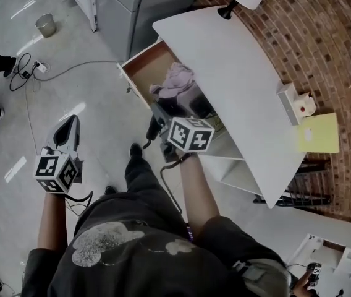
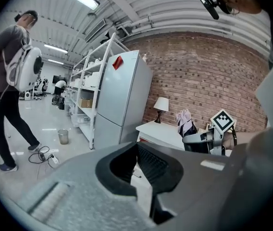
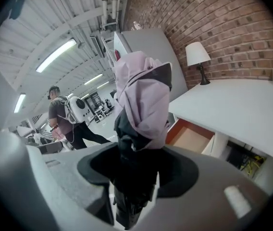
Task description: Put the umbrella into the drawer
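Right gripper view, folded lilac umbrella clamped at its dark lower end by the right tool, held over the opened drawer of a white counter, left tool slightly parted, empty, kept aside over the floor.

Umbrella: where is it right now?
The umbrella is clamped in the right gripper, pink folded canopy pointing away from it. In the head view it sits mid-frame over the open drawer at the white desk's front.
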Demonstrator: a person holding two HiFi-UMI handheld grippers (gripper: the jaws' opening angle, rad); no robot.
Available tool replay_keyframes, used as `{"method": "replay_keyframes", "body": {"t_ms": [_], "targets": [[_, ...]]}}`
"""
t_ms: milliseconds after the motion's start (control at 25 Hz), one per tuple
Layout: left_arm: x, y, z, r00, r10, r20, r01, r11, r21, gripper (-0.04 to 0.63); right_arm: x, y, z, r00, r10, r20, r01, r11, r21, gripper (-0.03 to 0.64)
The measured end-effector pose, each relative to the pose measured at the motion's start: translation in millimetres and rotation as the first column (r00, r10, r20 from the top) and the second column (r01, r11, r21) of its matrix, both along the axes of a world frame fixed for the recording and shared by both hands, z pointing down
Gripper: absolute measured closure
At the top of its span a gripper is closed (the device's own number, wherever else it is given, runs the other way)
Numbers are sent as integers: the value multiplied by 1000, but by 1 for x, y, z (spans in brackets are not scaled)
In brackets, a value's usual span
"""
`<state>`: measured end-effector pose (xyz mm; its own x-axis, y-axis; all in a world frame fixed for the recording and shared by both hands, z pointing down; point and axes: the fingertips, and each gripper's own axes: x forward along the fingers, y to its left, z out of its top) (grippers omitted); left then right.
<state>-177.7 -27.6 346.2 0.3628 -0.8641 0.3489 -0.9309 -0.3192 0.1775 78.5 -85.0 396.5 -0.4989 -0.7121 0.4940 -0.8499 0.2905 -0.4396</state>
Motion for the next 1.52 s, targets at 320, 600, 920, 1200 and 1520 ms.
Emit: {"method": "replay_keyframes", "body": {"t_ms": [320,600,920,1200,1520], "targets": [[57,-74,22,1000,5,29,-3,999,-53,584,33,-79,36,997,-70,-12,70,996,-55,379],[61,-106,36,999,-28,44,31,997,-73,584,27,-116,60,990,-138,-35,135,987,-86,379],[36,-143,72,1000,-19,18,21,993,-120,584,-1,-143,96,984,-157,-87,145,981,-130,379],[18,-195,118,998,-13,-56,5,990,-143,584,-20,-170,145,969,-171,-181,139,975,-174,379],[32,-249,178,989,135,-58,-142,975,-168,584,-30,-206,202,951,-144,-272,85,972,-219,379]]}}
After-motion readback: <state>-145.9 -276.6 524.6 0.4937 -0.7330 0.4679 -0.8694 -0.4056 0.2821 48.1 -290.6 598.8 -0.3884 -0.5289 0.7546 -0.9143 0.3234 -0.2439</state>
